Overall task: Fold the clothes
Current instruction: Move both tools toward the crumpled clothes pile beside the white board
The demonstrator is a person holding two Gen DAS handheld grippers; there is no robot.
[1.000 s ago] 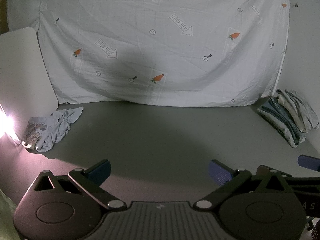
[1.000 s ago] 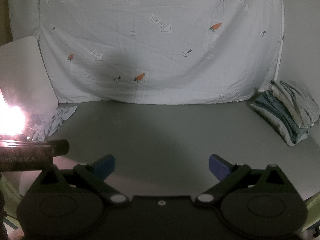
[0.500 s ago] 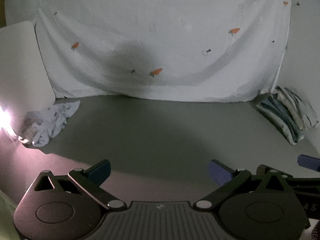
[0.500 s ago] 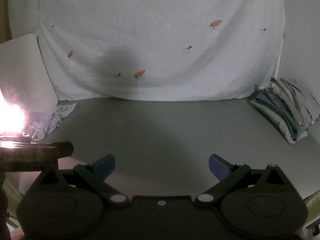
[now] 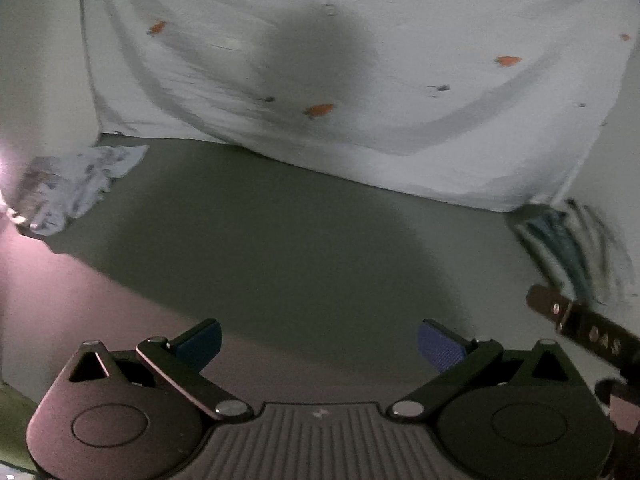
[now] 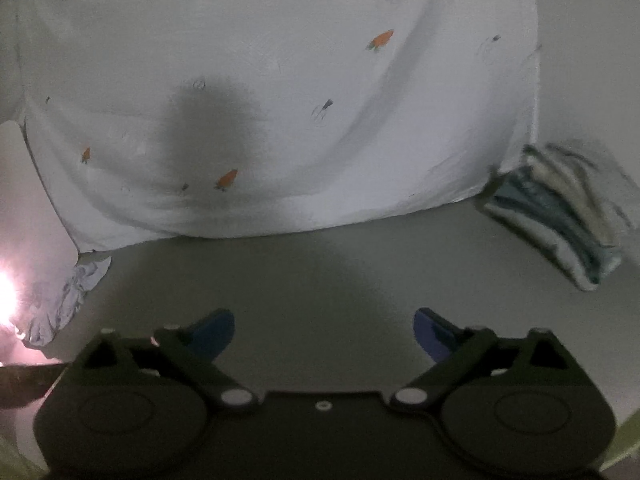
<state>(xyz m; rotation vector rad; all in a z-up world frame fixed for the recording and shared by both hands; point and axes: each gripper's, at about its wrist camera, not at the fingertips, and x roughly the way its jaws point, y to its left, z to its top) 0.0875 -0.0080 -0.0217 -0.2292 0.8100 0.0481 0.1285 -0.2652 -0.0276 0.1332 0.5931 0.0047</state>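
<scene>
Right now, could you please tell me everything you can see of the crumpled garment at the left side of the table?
The crumpled garment is pale blue-white soft cloth, bunched in an unfolded heap with many creases. It lies on the grey table at its far left corner, below the hanging carrot-print sheet and next to a bright glare. Neither gripper touches it. Blur hides any print or seams.

The left black plastic claw (image 5: 318, 344) carries blue ribbed pads (image 5: 438, 346) on angled black link arms with silver pivot screws, round housings and a ridged grey centre plate. The right black claw (image 6: 324, 330) matches, with a smooth plate.
</scene>
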